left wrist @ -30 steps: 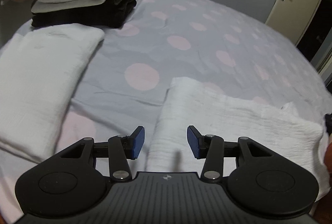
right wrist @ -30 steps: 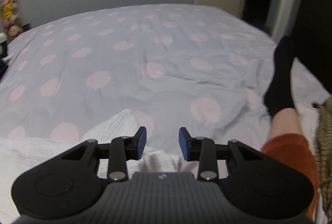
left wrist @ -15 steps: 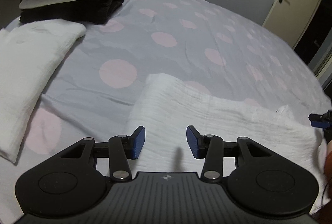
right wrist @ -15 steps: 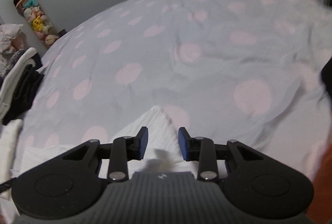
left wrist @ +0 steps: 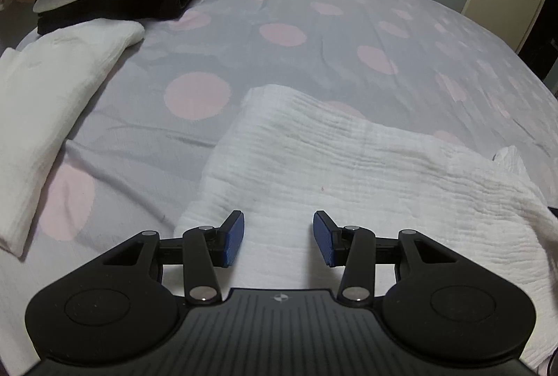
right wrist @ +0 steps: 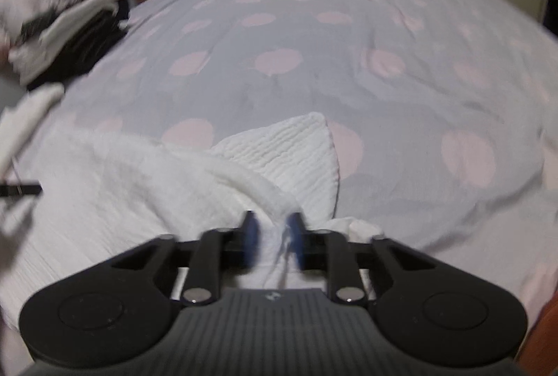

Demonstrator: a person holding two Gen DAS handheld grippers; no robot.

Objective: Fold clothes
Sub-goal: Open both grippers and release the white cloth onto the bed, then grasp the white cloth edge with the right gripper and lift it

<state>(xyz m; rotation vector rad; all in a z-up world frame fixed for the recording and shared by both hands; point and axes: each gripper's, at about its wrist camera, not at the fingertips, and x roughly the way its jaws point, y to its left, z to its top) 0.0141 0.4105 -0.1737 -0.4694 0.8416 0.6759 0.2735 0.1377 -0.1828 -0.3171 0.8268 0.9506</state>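
On the bed (right wrist: 348, 37), right claw (right wrist: 272, 241) closing, seemingly pinching white cloth (right wrist: 286, 152).

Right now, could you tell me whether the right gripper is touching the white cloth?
Touching: in the right wrist view the right gripper, jaws closing, has a bunched fold of the white cloth between them.

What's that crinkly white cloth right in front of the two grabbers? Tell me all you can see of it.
The white cloth looks like soft, crinkled cotton gauze with fine ridges. It lies across the spotted bedspread, apparently folded into a long band, with rumpled ends and one corner poking out flat. The left gripper hangs over one end, jaws open, not gripping it. At the other end the right gripper is closing its jaws on a bunched ridge of the fabric, which sits between them. A tiny dark speck marks its top.
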